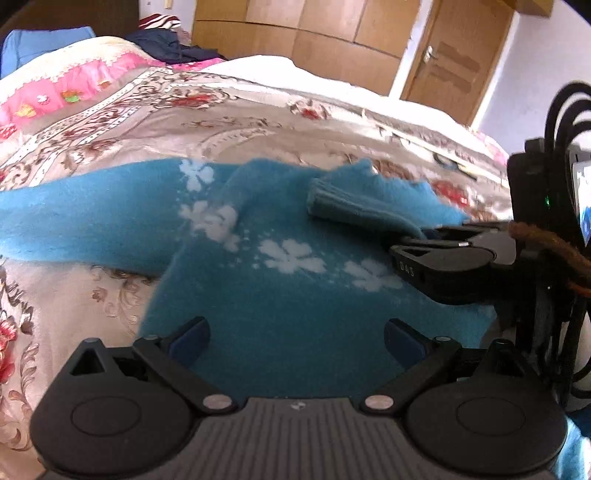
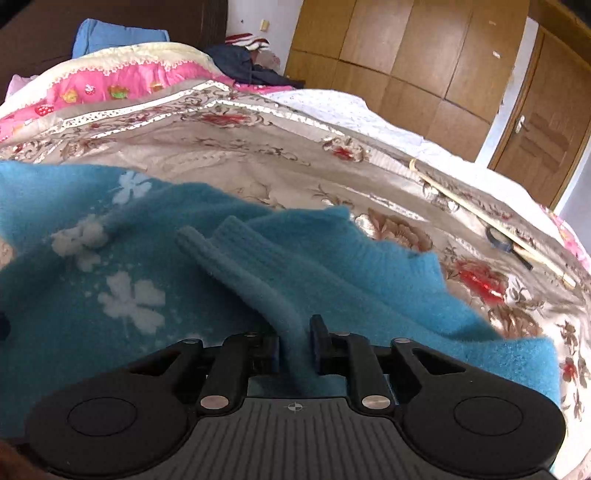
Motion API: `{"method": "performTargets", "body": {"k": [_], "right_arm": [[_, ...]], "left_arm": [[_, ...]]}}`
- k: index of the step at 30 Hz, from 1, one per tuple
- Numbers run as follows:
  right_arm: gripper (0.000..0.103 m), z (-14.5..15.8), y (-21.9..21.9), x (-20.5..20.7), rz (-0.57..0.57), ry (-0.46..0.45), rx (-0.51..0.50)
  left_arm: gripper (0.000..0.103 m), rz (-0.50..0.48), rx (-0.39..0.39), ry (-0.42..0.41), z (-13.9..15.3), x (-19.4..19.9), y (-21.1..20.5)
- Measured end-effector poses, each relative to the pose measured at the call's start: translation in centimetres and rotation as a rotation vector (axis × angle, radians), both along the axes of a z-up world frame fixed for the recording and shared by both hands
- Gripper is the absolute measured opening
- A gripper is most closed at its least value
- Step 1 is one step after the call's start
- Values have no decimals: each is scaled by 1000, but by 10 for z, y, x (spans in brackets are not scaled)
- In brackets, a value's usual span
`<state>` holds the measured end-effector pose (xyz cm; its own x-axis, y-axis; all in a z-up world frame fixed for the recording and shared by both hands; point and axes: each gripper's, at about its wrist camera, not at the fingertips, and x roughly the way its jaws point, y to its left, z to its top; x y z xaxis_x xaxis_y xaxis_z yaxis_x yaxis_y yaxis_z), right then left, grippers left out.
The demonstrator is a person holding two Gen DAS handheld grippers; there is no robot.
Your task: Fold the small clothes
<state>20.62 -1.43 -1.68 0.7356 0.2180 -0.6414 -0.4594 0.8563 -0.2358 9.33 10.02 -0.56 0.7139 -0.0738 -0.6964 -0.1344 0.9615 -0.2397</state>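
sweater (image 1: 258,295): teal-blue, white flower motifs | bedspread (image 1: 166,122): beige, red-brown floral | quilt (image 2: 122,81): pink, fruit print | wardrobe (image 2: 424,55): brown wood | tongs (image 1: 295,341): black

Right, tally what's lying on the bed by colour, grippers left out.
Blue: 3 – sweater, pillow, tape roll
Pink: 1 – quilt
Dark navy: 1 – garment
Tan: 1 – stick
Total: 6

My left camera looks down past its jaws, close over the sweater (image 1: 258,295) on the bed (image 1: 147,122). My right camera looks likewise, just as close. Both share the sweater, bed and wardrobe (image 2: 406,62) beyond the jaws.
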Motion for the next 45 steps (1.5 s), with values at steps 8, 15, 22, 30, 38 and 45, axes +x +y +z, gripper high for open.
{"method": "performTargets", "body": {"k": [8,15,22,30,38,45], "right_arm": [[19,11,19,-1,36,18,70],[21,9,6,0,60,116,152],[36,27,-13,-10,119,201,286],[36,31,-96,-14,-226,79,264],[37,3,-168,-7,-502,84,217],[37,8,-157,-16,-443,55,252]], "left_arm": [[103,42,9,-17,1,-3,8],[103,24,41,-11,0,-1,2],[103,24,44,-11,-1,-2,2],[103,18,73,-9,-3,-1,-3],[103,-24,122,25,-11,5,-18],[103,-31,145,35,-13,7,-21]]}}
